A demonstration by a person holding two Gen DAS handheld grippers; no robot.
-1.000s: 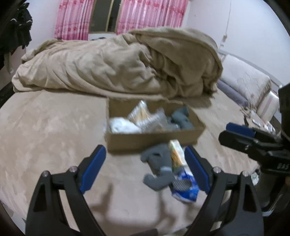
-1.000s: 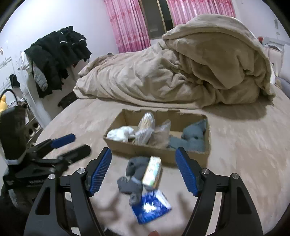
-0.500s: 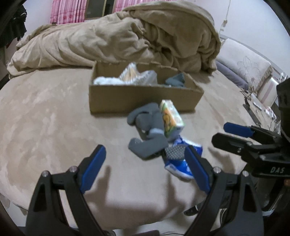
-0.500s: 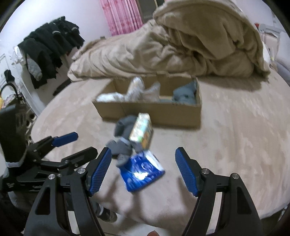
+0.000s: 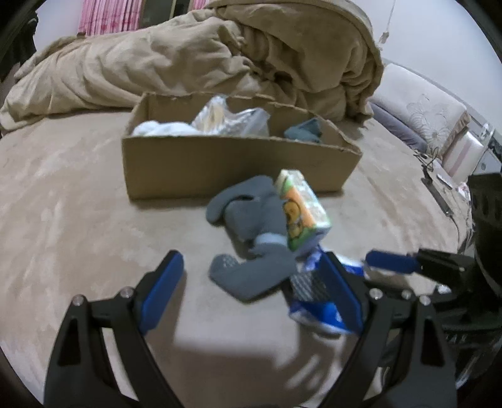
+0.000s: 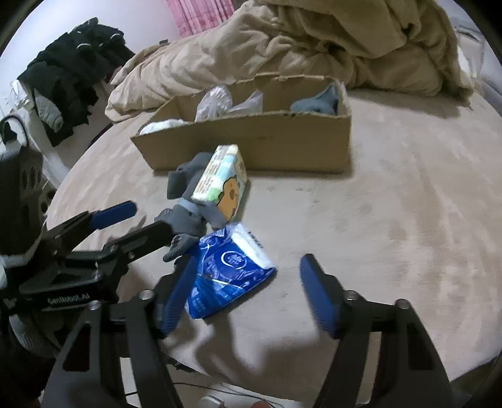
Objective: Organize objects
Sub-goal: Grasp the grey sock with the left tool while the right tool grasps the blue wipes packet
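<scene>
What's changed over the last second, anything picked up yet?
Both grippers, left and right, came down closer to the loose pile: socks, carton, blue pack. Both stay open; nothing is grasped. The pile and box have not moved.

Beyond my work lies a rumpled beige plush blanket heaped on the tan bed. Pink pleated curtains hang behind; dark clothes, perhaps jackets, hang piled at my left.
</scene>
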